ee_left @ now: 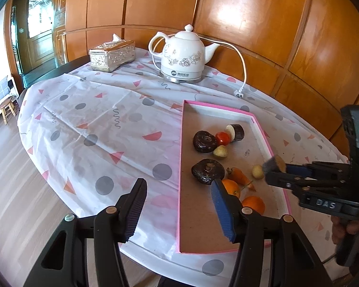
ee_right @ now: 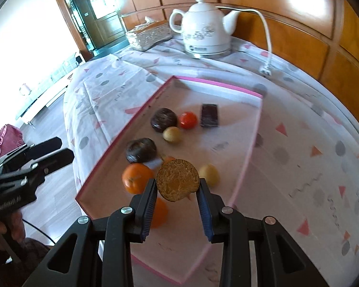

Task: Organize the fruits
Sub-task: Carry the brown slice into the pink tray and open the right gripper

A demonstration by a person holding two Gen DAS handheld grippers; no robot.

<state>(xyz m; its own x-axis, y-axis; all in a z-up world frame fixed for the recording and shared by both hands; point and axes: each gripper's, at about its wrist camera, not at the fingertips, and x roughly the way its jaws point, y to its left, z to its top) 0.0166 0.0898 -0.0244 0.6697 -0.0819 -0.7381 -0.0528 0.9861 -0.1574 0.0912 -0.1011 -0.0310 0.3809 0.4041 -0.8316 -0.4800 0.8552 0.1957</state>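
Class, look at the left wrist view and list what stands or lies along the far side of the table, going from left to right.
Tissue box → white kettle → the plug at the end of the kettle's cord.

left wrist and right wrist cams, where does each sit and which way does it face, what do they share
Left wrist: sits on the left gripper, looking down across the pink tray toward the kettle; its open fingers show, plus the right gripper and a hand.
Right wrist: sits on the right gripper, over the tray's near end; its fingers grip a round brown piece; the left gripper shows at left.
Shared: tray, kettle, tissue box, oranges.
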